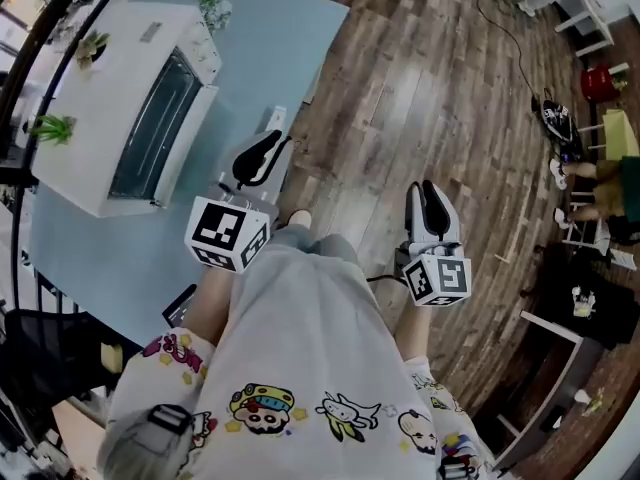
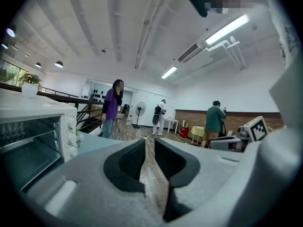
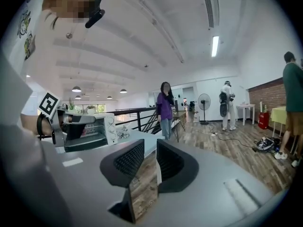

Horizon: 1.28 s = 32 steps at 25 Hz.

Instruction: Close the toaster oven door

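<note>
Left gripper (image 1: pixel 262 152) and right gripper (image 1: pixel 430 200) held low, pointing forward; jaws slightly parted (nothing between).

**No legible writing in view**

Nothing here reads as words or numbers. The cubes on the left gripper (image 1: pixel 262 153) and the right gripper (image 1: pixel 428 200) carry black-and-white square markers, which are patterns and not letters. A small grey label (image 1: pixel 150 33) on the toaster oven (image 1: pixel 100 83) is too small to read. The person's shirt (image 1: pixel 300 348) shows cartoon figures, with no lettering that can be made out.
</note>
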Available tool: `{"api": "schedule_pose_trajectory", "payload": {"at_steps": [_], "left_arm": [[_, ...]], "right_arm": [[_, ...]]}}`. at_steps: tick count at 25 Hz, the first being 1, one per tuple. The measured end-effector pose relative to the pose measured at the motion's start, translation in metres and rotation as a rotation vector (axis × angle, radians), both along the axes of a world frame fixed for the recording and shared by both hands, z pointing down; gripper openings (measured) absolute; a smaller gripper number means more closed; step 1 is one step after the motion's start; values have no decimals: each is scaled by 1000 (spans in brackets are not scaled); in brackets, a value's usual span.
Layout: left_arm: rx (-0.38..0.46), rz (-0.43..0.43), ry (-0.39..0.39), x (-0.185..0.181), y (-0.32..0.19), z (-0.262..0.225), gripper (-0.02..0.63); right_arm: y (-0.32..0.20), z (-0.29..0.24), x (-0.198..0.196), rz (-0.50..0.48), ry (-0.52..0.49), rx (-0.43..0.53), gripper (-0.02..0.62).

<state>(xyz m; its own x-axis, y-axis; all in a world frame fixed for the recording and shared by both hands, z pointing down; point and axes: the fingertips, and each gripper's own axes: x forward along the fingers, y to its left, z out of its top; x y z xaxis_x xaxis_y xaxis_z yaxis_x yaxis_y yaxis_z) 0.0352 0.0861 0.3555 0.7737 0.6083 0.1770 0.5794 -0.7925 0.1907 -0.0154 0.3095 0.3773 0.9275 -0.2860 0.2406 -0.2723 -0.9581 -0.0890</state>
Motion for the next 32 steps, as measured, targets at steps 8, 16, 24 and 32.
{"api": "schedule_pose_trajectory", "payload": {"at_steps": [8, 16, 24, 32], "left_arm": [[-10, -247, -19, 22, -82, 6, 52], [-20, -657, -35, 22, -173, 17, 52], [-17, -1011, -1, 20, -219, 4, 52], [17, -1284, -8, -3, -222, 4, 52]], "right_arm": [[-81, 11, 76, -265, -42, -29, 89], [-198, 20, 169, -680, -54, -43, 95], [-294, 12, 223, -1062, -24, -44, 96], [-344, 15, 232, -1339, -21, -19, 96]]}}
